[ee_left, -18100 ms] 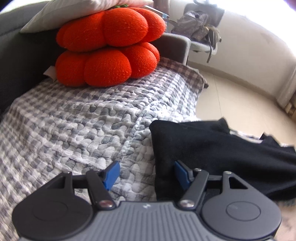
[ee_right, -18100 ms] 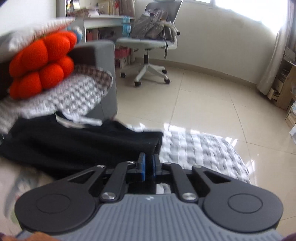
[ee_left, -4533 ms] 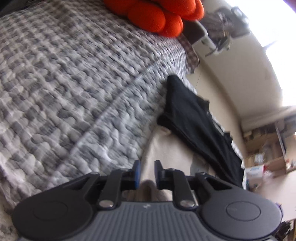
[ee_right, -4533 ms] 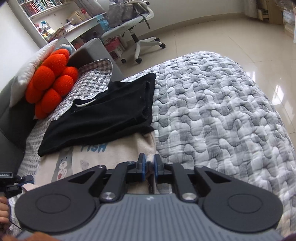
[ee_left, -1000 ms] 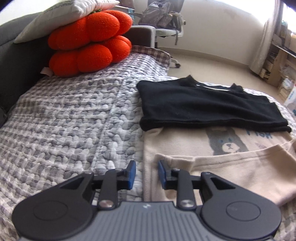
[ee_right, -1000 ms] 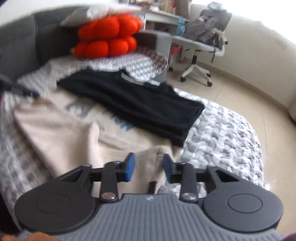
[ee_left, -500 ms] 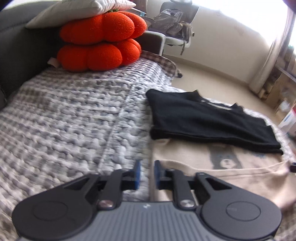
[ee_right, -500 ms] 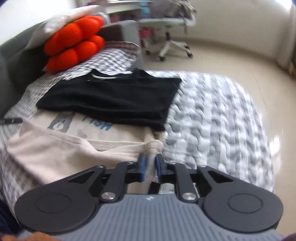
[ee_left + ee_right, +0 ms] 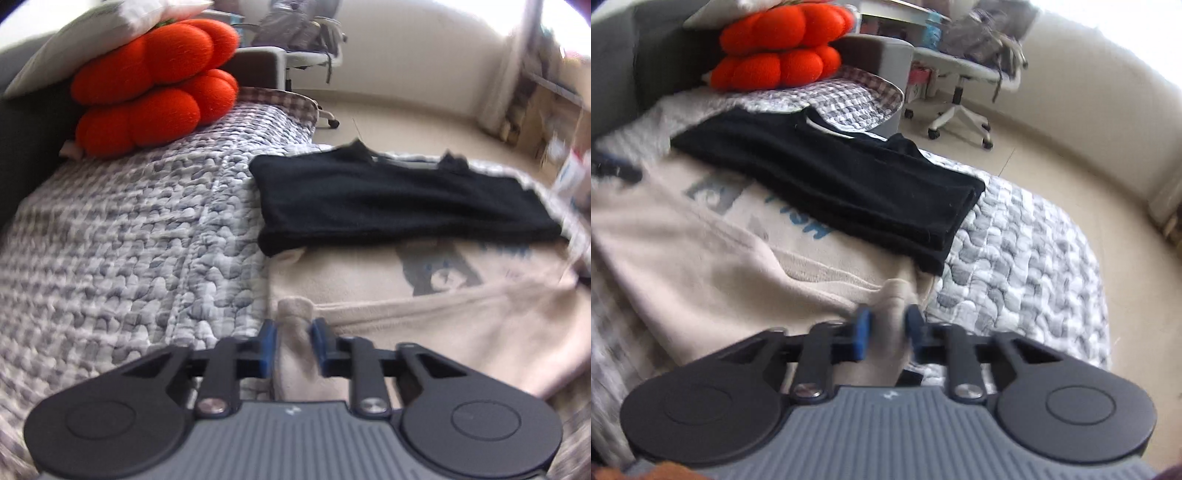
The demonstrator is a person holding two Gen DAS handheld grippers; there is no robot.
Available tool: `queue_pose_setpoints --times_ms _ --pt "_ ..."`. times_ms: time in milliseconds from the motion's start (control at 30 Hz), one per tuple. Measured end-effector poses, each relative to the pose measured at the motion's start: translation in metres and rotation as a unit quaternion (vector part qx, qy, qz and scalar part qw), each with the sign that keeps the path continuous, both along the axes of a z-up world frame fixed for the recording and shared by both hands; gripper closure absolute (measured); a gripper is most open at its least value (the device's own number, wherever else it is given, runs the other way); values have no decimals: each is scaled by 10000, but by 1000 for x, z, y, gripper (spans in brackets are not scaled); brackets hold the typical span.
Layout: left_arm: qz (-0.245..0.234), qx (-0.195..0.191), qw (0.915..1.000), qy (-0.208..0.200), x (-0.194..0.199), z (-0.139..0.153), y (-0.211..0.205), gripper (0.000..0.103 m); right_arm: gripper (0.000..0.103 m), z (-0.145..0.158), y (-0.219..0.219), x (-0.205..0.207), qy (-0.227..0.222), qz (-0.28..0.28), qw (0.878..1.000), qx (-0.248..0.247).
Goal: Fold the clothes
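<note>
A beige shirt (image 9: 406, 317) with a grey bear print lies on the quilted bed, its near part folded over itself. My left gripper (image 9: 293, 343) is shut on a bunched corner of that fold at the shirt's left end. In the right wrist view the same beige shirt (image 9: 701, 258) shows blue lettering, and my right gripper (image 9: 888, 332) is shut on a bunch of cloth at the other end of the fold. A folded black garment (image 9: 388, 199) lies flat just beyond the beige one and overlaps its far edge; in the right wrist view this black garment (image 9: 831, 177) is untouched.
The grey-and-white quilt (image 9: 129, 240) covers the bed. Orange pumpkin cushions (image 9: 155, 88) under a white pillow sit against the dark headboard. An office chair (image 9: 960, 85) with a bag stands on the tiled floor beyond the bed's edge (image 9: 1100, 295).
One second ago both grippers stood open over the folded edge. Both have since shut on the beige cloth, which now bunches up between the fingers, and both views have shifted slightly.
</note>
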State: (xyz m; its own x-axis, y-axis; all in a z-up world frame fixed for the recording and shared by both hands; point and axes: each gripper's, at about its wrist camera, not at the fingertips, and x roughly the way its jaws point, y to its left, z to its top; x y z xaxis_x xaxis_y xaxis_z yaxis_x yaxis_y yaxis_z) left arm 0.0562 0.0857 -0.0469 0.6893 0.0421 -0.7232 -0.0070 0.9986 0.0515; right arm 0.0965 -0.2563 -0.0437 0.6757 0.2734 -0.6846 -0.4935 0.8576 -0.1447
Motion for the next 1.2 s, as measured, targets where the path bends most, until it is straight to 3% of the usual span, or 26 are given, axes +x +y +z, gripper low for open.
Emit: queue_pose_setpoints --times_ms 67,100,233,333,433,500,633,700,733,800,867,1033,1200 --pt "-24 148 9998 -114 -4 4 -1 94 91 5 -3 -1 -72 -81 9999 130" --pt "-11 171 9997 -181 -6 7 0 95 97 9 -7 -1 -83 -167 9995 272" --pt "77 -7 9989 -468 -18 19 11 95 97 17 -21 1 -63 -427 9968 670" --pt "140 -64 9982 -581 -21 25 16 96 97 17 -19 -1 -121 -424 9969 655" --pt "205 -78 9979 -611 -16 28 19 96 97 22 -25 1 17 -502 9925 1116" --pt "237 -70 9981 -570 -4 27 18 96 97 22 -32 8 236 -728 9866 1439" --pt "190 109 9996 -192 24 6 7 96 96 -1 -28 24 665 -1256 9816 1275" --pt "167 209 9996 -117 25 0 4 91 93 1 -25 22 598 -1216 9830 1241" --pt "203 150 9996 -149 24 2 7 90 89 1 -24 20 558 -1190 9837 1226" --pt "388 -223 9988 -185 20 10 22 72 85 3 -29 19 607 -1208 9821 1315" --pt "585 -434 9971 -235 13 15 35 64 82 5 -34 17 663 -1228 9803 1400" --pt "814 -902 9921 -308 -11 21 56 59 80 9 -43 7 769 -1205 9772 1572" --pt "592 -1350 9887 -286 -35 22 50 57 76 10 -54 -10 950 -1183 9702 1890"
